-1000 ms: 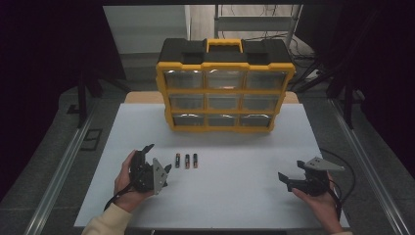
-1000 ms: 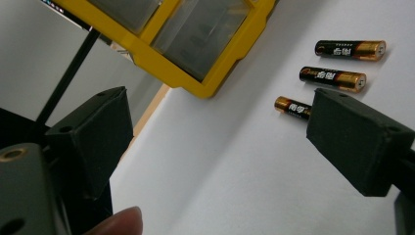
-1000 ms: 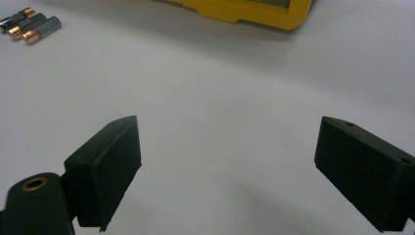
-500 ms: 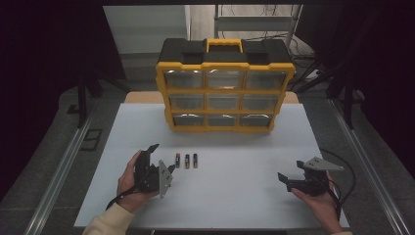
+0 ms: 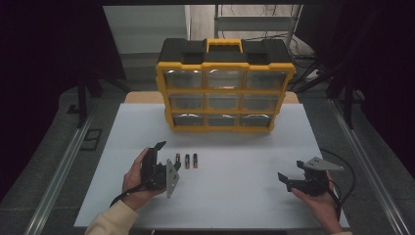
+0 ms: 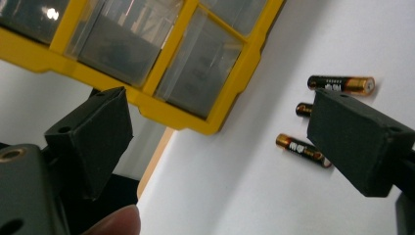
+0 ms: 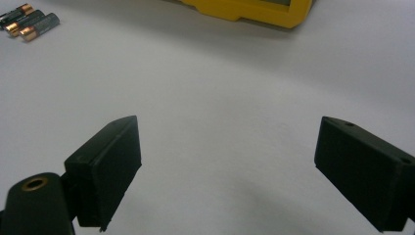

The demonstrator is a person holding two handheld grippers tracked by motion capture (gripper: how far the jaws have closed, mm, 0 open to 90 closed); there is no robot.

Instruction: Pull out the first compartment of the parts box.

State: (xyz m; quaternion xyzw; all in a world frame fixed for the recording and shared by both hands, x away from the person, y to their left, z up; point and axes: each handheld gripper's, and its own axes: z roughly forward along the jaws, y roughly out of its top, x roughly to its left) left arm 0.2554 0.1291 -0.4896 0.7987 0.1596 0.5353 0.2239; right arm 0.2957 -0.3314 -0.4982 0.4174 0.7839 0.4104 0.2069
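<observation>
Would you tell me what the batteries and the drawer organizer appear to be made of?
The batteries look metal-cased with a glossy black printed wrap; the gold ends gleam. The drawer organizer seems moulded plastic: an opaque matte yellow frame with a black top, and clear drawer fronts that catch reflections, so probably transparent plastic.

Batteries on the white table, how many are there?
3. The batteries lie side by side on the table, in front of the organizer, just right of the left gripper. None looks hidden.

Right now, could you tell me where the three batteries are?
In the high view the batteries lie side by side on the white table, just right of the left gripper, before the organizer.
</observation>
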